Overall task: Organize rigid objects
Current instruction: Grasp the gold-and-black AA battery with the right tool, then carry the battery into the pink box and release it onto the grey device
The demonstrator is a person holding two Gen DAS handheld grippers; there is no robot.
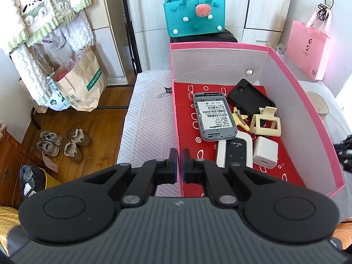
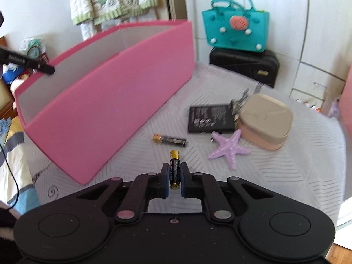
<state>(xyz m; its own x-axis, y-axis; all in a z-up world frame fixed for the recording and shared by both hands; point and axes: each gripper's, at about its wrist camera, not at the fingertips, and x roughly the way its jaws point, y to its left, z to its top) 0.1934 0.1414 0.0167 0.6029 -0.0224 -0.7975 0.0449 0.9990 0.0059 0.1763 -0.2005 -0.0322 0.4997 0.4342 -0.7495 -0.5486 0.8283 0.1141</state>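
Battery: light, stiff, slick, so I take it mid-barrel. Left wrist: my left gripper pinches the pink box at its near wall. Right wrist: my right gripper clamps it, just above the bedcover.

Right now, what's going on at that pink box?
A person is sorting small items into the pink box with two handheld grippers. The right gripper is shut on a battery just outside the box. The left gripper is shut on the box's near wall. A second battery, a purple starfish and a black battery pack lie outside on the bed.
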